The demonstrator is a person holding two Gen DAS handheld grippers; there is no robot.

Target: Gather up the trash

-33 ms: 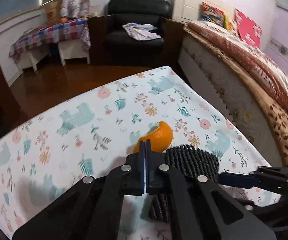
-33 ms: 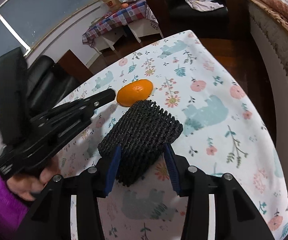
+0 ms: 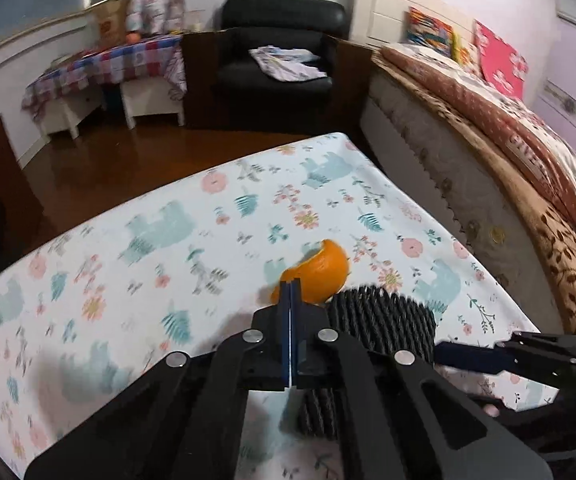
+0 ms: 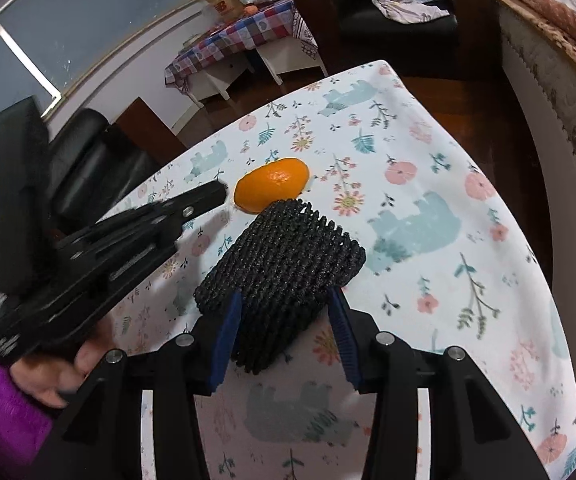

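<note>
Orange peel (image 4: 271,185) near middle of floral tablecloth (image 4: 428,216), touching black foam net (image 4: 288,256). At left, left gripper (image 4: 217,192) clenched on nothing, tips just beside peel. Further right, right gripper (image 4: 285,336) released, blue pads (image 4: 225,336) either side of net.

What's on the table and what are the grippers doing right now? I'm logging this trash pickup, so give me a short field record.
surface: table with floral cloth
trash 1: orange peel, lying on the cloth
trash 2: black foam net, beside the peel, nearer the cameras
left gripper: shut, nothing between the pads, tip just short of the peel
right gripper: jaws either side of the net's near end; contact unclear
collected so far: neither piece lifted
</note>
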